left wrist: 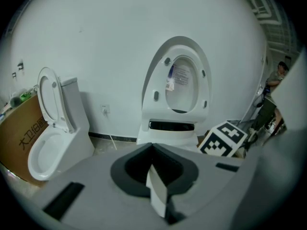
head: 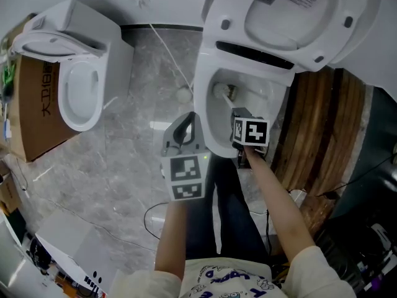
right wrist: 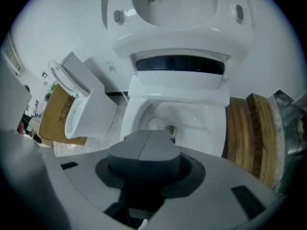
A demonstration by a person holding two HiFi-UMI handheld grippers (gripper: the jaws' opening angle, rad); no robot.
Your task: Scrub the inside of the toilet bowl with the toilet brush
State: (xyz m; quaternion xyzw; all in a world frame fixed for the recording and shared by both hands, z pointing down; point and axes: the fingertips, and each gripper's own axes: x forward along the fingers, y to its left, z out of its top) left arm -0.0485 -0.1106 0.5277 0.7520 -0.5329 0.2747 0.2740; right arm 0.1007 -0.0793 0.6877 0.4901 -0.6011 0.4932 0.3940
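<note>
Now, right gripper (right wrist: 151, 134): closed, judged clamped on the handle
toilet brush (right wrist: 156, 124): head inside toilet bowl (right wrist: 206, 121), straight ahead of the tips, long axis pointed inward
left gripper (left wrist: 152, 146): closed, empty, farther off

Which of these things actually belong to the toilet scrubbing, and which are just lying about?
In use:
toilet bowl
toilet brush, head down in the bowl
right hand-held gripper, shut on the brush

Lying about:
second toilet
cardboard box
wooden boards
left hand-held gripper, shut and empty
</note>
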